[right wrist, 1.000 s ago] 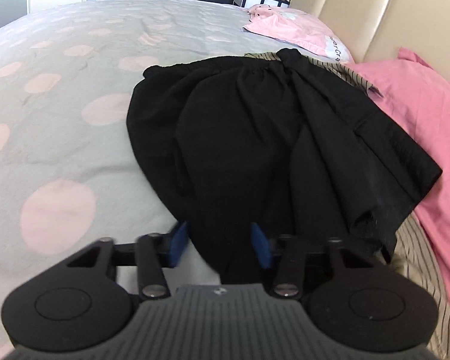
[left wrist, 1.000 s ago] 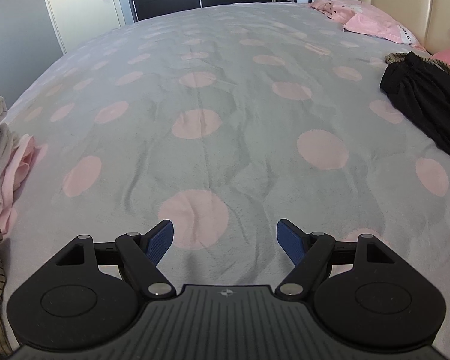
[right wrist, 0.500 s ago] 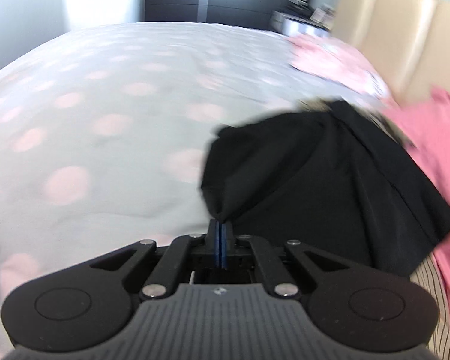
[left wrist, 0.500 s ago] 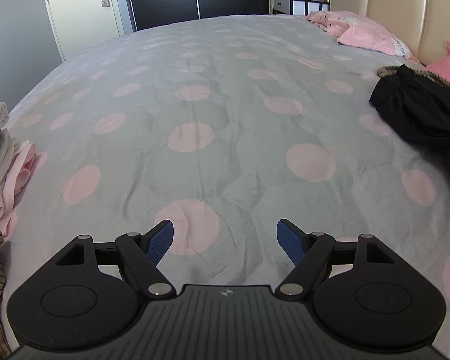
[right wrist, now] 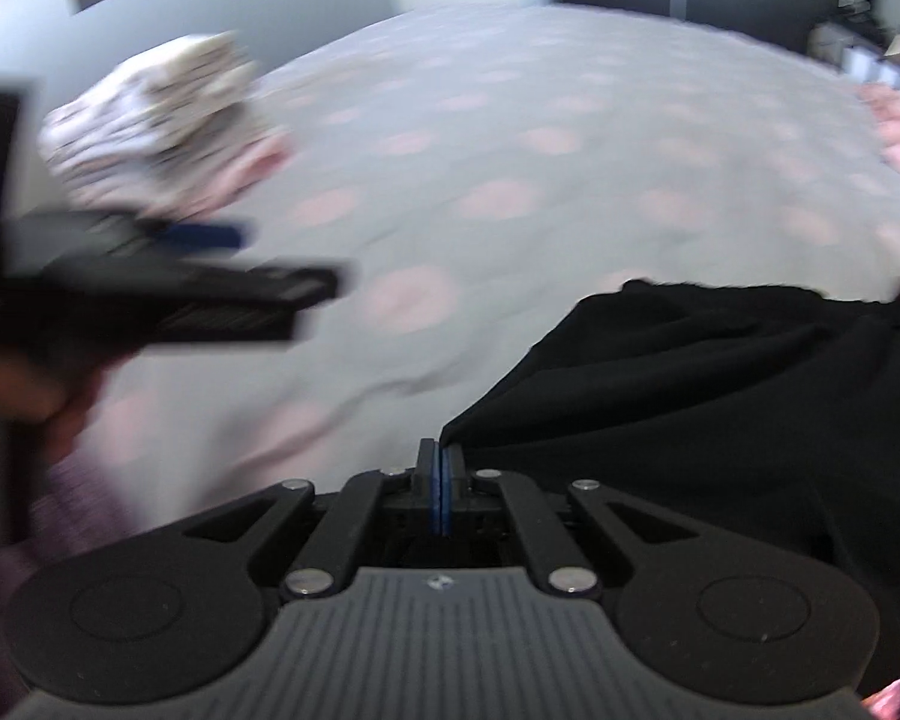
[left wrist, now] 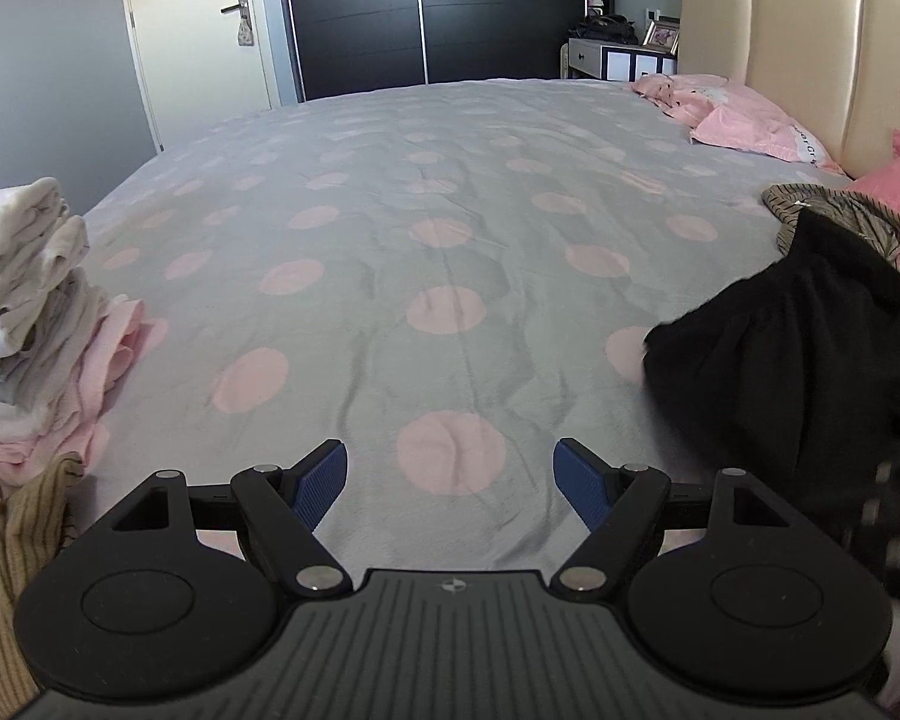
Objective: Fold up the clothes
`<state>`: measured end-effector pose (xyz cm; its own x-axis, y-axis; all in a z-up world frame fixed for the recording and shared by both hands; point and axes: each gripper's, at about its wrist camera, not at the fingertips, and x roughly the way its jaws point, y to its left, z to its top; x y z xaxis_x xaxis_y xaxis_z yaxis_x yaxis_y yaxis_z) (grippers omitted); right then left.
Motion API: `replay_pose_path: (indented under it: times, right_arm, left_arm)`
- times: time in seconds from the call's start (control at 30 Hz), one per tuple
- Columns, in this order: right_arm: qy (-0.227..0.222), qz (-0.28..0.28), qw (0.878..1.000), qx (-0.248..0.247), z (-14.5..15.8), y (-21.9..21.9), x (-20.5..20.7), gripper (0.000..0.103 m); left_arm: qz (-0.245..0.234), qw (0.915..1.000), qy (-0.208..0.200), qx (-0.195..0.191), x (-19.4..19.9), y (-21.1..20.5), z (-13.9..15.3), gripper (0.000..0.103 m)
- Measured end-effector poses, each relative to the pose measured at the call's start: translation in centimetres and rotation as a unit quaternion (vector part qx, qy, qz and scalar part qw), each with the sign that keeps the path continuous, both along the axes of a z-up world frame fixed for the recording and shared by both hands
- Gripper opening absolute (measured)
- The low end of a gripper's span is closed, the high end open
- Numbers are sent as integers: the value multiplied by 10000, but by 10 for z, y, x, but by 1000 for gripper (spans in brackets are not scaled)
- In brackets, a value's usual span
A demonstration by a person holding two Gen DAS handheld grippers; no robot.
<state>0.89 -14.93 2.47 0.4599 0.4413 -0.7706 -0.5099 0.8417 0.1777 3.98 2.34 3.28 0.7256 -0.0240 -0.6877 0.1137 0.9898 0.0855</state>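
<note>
Fabric of a black garment (right wrist: pixel 720 396) is pinched at one corner between the closed blue pads of the right gripper (right wrist: pixel 441 468). From that pinched corner the cloth fans out to the right and away from the camera, its long axis running from the jaws toward the headboard side of the bed, where it lies in soft folds on the bedspread (left wrist: pixel 426 276). In the left wrist view the same garment (left wrist: pixel 810 336) sits at the right edge of the bed, its far end resting on a striped brown piece of clothing (left wrist: pixel 834 216) and near a pink pillow (left wrist: pixel 750 126).

The left gripper (left wrist: pixel 450 480) hangs over the grey, pink-dotted bedspread with its jaws wide apart and nothing between them. The right wrist view is blurred; there the left gripper (right wrist: pixel 222 252) shows at the left, well apart from the garment.

A stack of folded clothes (left wrist: pixel 30 300) stands at the left edge of the bed, with a tan ribbed piece (left wrist: pixel 12 540) just in front of it. Open bedspread lies between the stack and the garment. Beyond the bed stand a dark wardrobe (left wrist: pixel 426 12), a white door (left wrist: pixel 198 30) and a padded headboard (left wrist: pixel 810 60).
</note>
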Motion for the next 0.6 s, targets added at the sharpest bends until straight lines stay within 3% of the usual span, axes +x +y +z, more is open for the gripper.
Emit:
replay_pose_path:
  times: [0.17,0.37,0.43,0.5,0.6]
  right_arm:
    - [351,708,9968,115,-8,31,-40,1]
    - [345,806,9955,-368,-19,29,-50,7]
    - [377,774,9952,-465,-20,23,-48,13]
    - [296,655,9961,-504,-12,9,-48,29]
    - [153,422,9972,-606,0,-15,-42,31]
  left_arm:
    - [-118,9999,115,12,-10,11,1,76]
    - [-365,9984,436,-14,-12,12,-13,75]
    - [-403,9974,572,-149,-9,13,-19,75]
    - [-433,9962,691,-292,-4,13,-24,75]
    - [-533,9945,784,-451,5,8,-31,74]
